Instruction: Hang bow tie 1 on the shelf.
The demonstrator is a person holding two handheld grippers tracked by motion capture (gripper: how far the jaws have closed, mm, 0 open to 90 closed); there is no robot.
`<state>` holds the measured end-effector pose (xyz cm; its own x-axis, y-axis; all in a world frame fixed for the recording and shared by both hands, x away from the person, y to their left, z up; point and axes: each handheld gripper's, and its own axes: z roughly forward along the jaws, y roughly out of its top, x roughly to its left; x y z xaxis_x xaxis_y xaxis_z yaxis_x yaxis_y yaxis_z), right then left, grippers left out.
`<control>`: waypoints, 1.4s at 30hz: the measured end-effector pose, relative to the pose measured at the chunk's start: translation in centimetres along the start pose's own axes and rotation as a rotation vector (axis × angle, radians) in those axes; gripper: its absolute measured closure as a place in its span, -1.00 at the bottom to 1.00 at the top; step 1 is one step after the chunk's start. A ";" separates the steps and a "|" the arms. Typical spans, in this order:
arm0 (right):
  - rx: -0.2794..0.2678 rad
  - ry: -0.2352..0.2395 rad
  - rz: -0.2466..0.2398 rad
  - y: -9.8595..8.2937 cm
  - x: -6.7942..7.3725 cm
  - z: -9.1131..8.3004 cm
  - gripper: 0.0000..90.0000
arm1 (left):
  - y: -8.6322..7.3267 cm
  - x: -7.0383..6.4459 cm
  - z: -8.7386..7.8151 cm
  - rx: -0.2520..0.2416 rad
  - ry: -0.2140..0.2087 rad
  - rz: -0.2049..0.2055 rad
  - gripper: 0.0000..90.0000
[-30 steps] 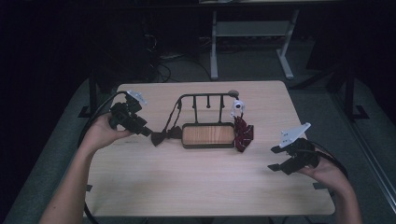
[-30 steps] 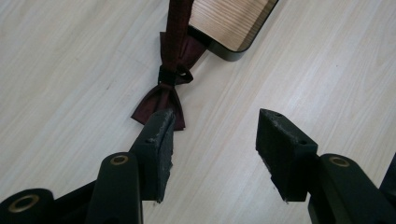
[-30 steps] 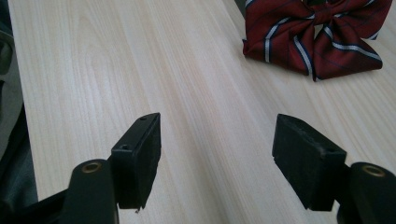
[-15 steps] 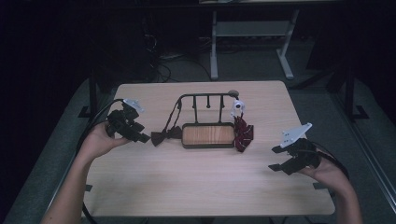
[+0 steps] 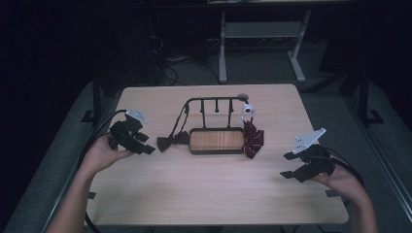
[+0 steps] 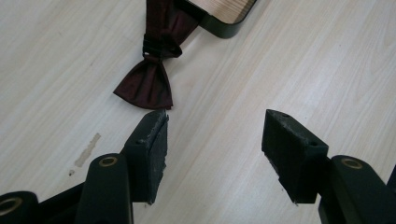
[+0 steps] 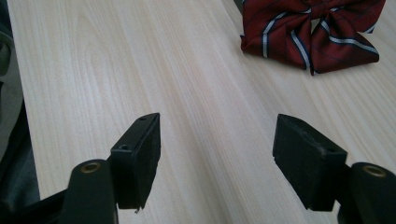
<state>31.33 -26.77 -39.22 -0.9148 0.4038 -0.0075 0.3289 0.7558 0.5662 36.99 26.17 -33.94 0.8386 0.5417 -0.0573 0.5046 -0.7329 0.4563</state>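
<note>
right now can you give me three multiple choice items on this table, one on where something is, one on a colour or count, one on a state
1. Where does the plain dark bow tie lie?
A. left of the wooden-base stand
B. on the stand's rail
C. at the table's near edge

2. What stripes does the red bow tie have?
A. none
B. pale and dark blue
C. yellow

3. How is the left hand-held gripper?
A. shut on the plain tie
B. shut, empty
C. open, empty

Key: 1 A, the high view shows it at the stand's left end; 2 B, the right gripper view shows them; 3 C, its jaws stand apart over bare table.
</note>
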 end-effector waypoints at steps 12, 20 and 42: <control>0.006 0.004 0.010 -0.2 0.1 0.1 -0.29 | -1.7 -0.4 0.8 -0.023 -0.004 -0.013 -0.14; 0.011 0.008 0.009 -0.4 0.1 0.2 -0.29 | -2.8 -0.9 1.6 -0.032 -0.011 -0.016 -0.17; 0.024 0.014 0.021 -1.0 0.2 0.7 -0.32 | -4.8 -2.3 3.6 -0.062 -0.016 -0.015 -0.26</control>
<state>31.01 -27.11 -40.39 -0.9107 0.4127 0.0153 0.3534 0.7595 0.5461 33.39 26.95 -39.17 0.8346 0.5452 -0.0786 0.5038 -0.6979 0.5090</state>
